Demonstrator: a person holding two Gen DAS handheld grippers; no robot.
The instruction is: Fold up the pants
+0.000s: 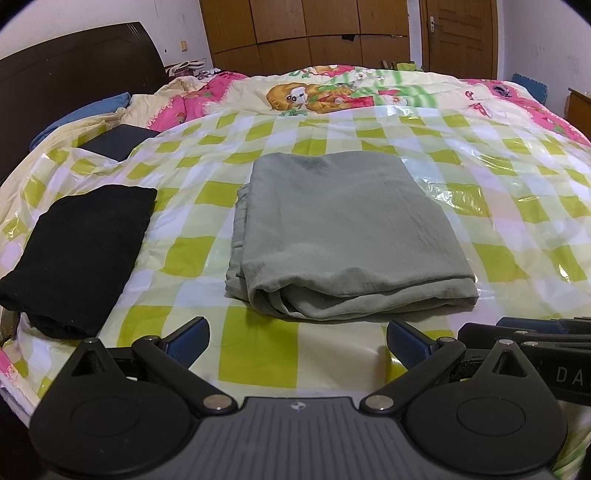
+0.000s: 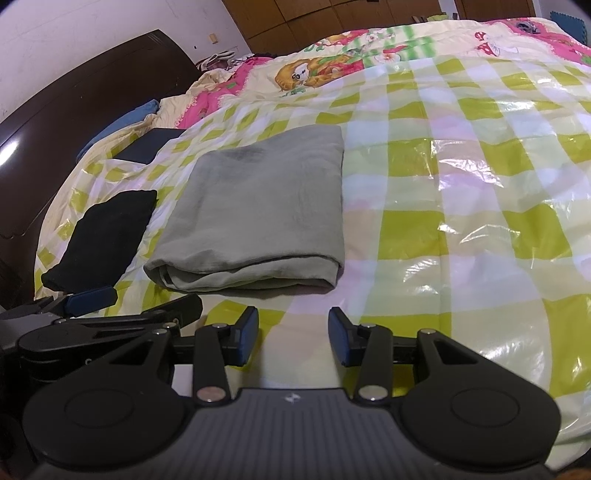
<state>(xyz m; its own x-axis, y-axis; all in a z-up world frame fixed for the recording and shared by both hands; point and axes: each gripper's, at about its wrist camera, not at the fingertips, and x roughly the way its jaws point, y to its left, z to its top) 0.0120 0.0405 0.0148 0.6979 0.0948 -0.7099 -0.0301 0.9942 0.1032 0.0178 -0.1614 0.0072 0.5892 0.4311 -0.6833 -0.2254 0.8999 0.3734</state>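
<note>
Grey-green pants (image 1: 340, 232) lie folded into a flat rectangle on the checked plastic sheet (image 1: 258, 354) over the bed; they also show in the right wrist view (image 2: 258, 214). My left gripper (image 1: 297, 341) is open and empty, just short of the pants' near edge. My right gripper (image 2: 293, 336) is open and empty, also just short of the near edge, to the right of the left gripper (image 2: 92, 297). The right gripper's arm shows at the left wrist view's right edge (image 1: 535, 332).
A folded black garment (image 1: 77, 254) lies left of the pants. A dark flat box (image 1: 118, 142) and a blue cloth (image 1: 85, 112) lie near the dark headboard (image 1: 74, 70). A cartoon quilt (image 1: 332, 92) covers the far bed. Wooden wardrobes (image 1: 314, 33) stand behind.
</note>
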